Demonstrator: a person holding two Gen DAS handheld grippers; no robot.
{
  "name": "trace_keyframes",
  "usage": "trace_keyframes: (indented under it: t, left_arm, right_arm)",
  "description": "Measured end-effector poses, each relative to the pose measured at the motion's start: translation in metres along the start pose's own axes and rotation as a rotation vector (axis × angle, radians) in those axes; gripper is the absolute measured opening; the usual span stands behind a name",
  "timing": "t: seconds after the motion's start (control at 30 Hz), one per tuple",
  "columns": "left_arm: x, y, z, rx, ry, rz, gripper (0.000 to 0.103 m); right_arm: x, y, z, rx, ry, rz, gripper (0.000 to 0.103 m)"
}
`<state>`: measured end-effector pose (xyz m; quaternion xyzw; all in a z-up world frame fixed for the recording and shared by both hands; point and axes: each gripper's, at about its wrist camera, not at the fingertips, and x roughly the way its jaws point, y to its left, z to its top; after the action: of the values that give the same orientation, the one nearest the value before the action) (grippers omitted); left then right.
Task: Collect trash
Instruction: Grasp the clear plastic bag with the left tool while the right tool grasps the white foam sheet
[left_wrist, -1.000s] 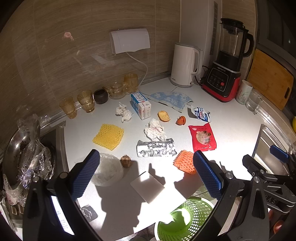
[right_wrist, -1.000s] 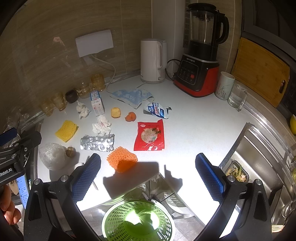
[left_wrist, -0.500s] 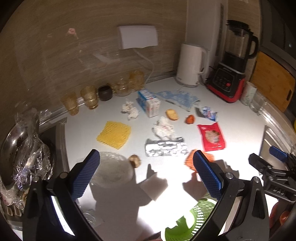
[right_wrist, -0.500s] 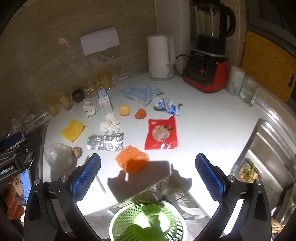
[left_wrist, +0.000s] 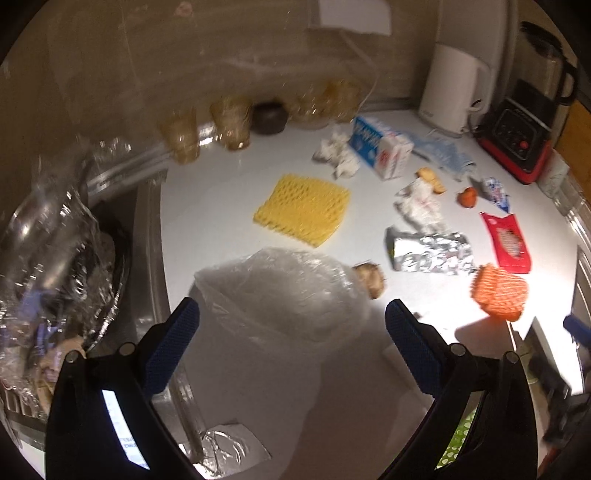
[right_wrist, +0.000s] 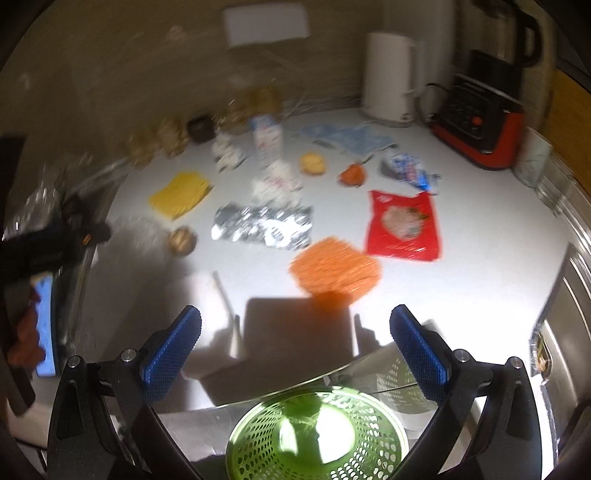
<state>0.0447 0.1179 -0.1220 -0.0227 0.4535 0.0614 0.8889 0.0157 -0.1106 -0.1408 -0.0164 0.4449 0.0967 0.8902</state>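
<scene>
Tool pads of the left tool (left_wrist: 291, 332) stand wide apart and empty, aimed at the clear plastic bag (left_wrist: 284, 295) that lies crumpled near the table's left edge, just beside the sunken sink there. The bag looks feather-light, soft and slippery; a pinch on a raised fold near its middle should hold better than one on a flat edge, and it will likely collapse and trail when lifted. Touching its far side sits a small brown lump (left_wrist: 369, 278), and beyond that lie the yellow foam net (left_wrist: 303, 210), the foil sheet (left_wrist: 430, 251), the orange foam net (left_wrist: 498, 291) and the red packet (left_wrist: 508, 245), spread toward the table's right edge. The right tool (right_wrist: 295, 345) is likewise spread wide with nothing in it, hanging over the table's near edge above the green basket (right_wrist: 317, 439). Compared with half a second ago, the left tool has swung down and leftward, so the bag now fills the gap between its pads, and both views have blurred with motion.
</scene>
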Motion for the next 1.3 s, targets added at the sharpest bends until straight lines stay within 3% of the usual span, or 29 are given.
trace_keyframes:
  t: [0.17, 0.33, 0.5, 0.63, 0.8, 0.9, 0.97, 1.07, 1.3]
  left_arm:
    - [0.033, 0.006, 0.007, -0.028, 0.023, -0.01, 0.097]
    - [0.061, 0.004, 0.009, 0.009, 0.056, -0.072, 0.097]
    - [0.084, -0.001, 0.006, 0.043, 0.093, -0.084, 0.092]
    - [0.095, -0.002, 0.003, 0.063, 0.122, -0.091, 0.077]
    - [0.096, -0.001, -0.003, 0.084, 0.102, -0.085, 0.063]
    - [0.093, -0.001, -0.004, 0.11, 0.089, -0.097, 0.039]
    - [0.091, -0.002, -0.003, 0.123, 0.089, -0.103, 0.017]
    - [0.089, 0.001, -0.004, 0.134, 0.089, -0.114, 0.011]
    - [0.059, 0.012, -0.003, 0.149, 0.054, -0.167, 0.01]
  right_arm:
    - [0.019, 0.024, -0.007, -0.049, 0.056, 0.025, 0.101]
    - [0.025, 0.038, -0.009, -0.075, 0.074, 0.023, 0.101]
    - [0.031, 0.041, -0.006, -0.068, 0.085, 0.009, 0.101]
    - [0.036, 0.041, -0.003, -0.044, 0.09, 0.006, 0.101]
    - [0.043, 0.045, -0.001, -0.039, 0.103, 0.011, 0.101]
    - [0.051, 0.049, 0.0, -0.051, 0.124, 0.024, 0.101]
    - [0.058, 0.052, -0.001, -0.066, 0.14, 0.037, 0.101]
    - [0.068, 0.058, -0.002, -0.098, 0.161, 0.061, 0.101]
    - [0.089, 0.072, -0.006, -0.188, 0.197, 0.088, 0.101]
